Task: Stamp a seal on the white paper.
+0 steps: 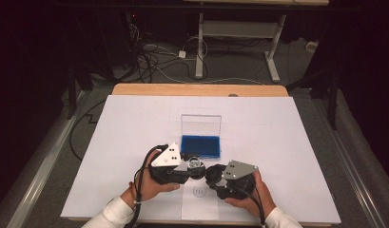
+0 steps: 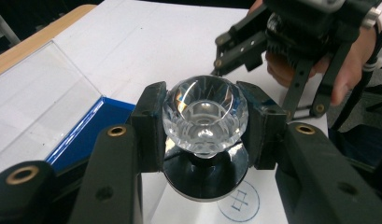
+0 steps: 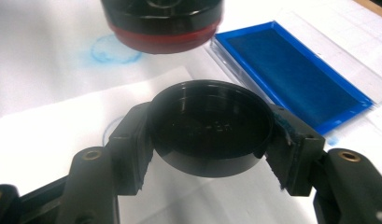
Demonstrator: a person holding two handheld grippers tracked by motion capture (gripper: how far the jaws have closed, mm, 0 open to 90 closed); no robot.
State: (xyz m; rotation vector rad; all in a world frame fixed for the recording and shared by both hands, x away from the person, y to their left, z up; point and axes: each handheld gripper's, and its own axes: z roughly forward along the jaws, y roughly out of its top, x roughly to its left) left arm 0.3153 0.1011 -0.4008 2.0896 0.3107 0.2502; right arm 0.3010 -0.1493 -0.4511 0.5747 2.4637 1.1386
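My left gripper [image 2: 205,126] is shut on the clear faceted knob [image 2: 205,112] of a round stamp, whose black base [image 2: 205,177] hangs below the pads. My right gripper [image 3: 209,135] is shut on a shallow black round cap [image 3: 209,126], held hollow side up. From the right gripper view, the stamp's base with a red band [image 3: 163,23] hovers just beyond the cap. In the high view both grippers, left [image 1: 194,166] and right [image 1: 212,175], meet near the table's front, just in front of the blue ink pad [image 1: 200,146].
The ink pad's clear lid [image 1: 200,124] stands open behind it. A small paper sheet with a stamped blue circle [image 1: 199,191] lies under the grippers on the white table cover [image 1: 277,142]. A fainter blue ring [image 3: 111,49] marks the cover nearby.
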